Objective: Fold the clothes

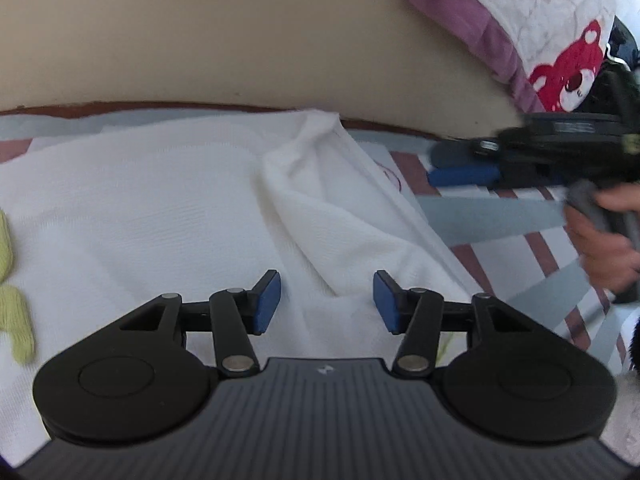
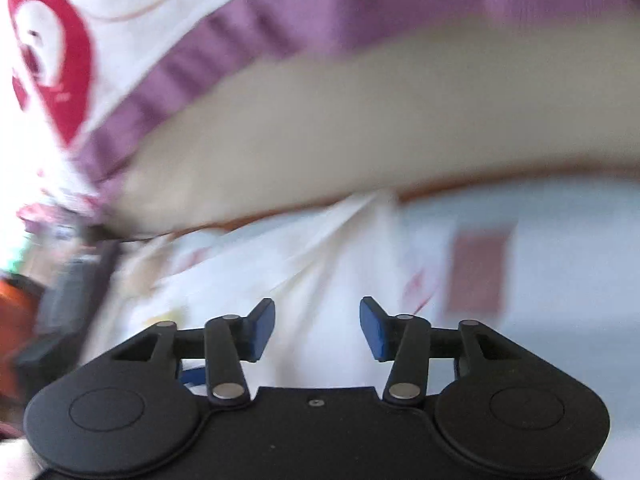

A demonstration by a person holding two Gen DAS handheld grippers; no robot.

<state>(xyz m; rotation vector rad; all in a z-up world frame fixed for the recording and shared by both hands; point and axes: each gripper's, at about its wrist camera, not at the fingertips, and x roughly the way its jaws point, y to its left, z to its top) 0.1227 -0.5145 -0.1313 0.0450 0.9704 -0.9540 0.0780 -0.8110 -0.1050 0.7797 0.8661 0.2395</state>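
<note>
Lying flat on a striped bedsheet (image 1: 500, 220), a white garment (image 1: 160, 208) fills the near and middle ground of the left wrist view, one part folded over into a raised ridge (image 1: 340, 208) running far to near. Left gripper (image 1: 327, 302): jaws partly apart, nothing between the blue pads (image 1: 267, 304), poised over the garment just near of that ridge. Green appliqué shapes (image 1: 16, 320) show at the garment's left edge.

Only the left wrist view shows the right gripper (image 1: 460, 168), at far right beside the garment, with the hand (image 1: 604, 240) holding its handle; its pads are blurred there.

Right wrist view, heavily blurred: right gripper (image 2: 317, 328) with jaws partly apart and empty, the white garment (image 2: 300, 264) beyond them. A quilt (image 2: 120, 20) with purple frill and a red bear print lies against a beige headboard (image 2: 360, 120).

No readable writing; a small emblem (image 1: 322, 371) marks the left gripper's housing.
</note>
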